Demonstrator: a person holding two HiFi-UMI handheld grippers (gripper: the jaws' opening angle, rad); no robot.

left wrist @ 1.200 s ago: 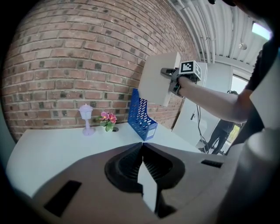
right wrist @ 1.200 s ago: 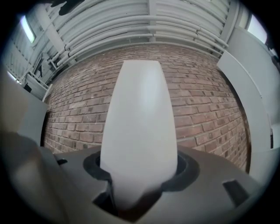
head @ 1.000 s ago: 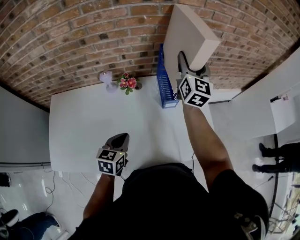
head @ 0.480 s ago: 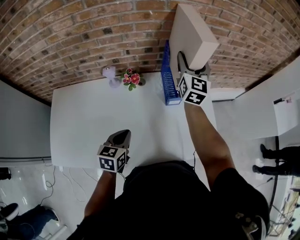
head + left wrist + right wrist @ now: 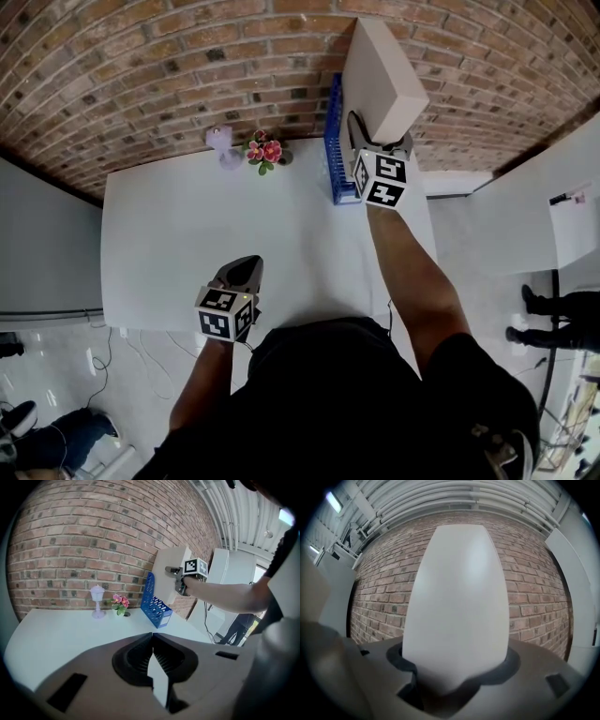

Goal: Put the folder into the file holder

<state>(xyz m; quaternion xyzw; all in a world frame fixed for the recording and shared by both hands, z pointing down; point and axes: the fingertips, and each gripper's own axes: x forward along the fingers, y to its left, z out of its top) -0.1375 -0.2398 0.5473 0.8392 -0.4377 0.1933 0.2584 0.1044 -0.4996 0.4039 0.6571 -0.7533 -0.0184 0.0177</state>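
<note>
Two tools — right hand-held gripper point(image 5: 380, 141) grasping the folder point(image 5: 380, 75), jaws just opening; left hand-held gripper point(image 5: 152, 637) clenched

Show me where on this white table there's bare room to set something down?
The widest free patch is the middle and left of the table, bordered by the lamp and flowers at the back and the left hand-held gripper at the front edge. The back right is crowded: the folder hangs just over the blue file holder.
</note>
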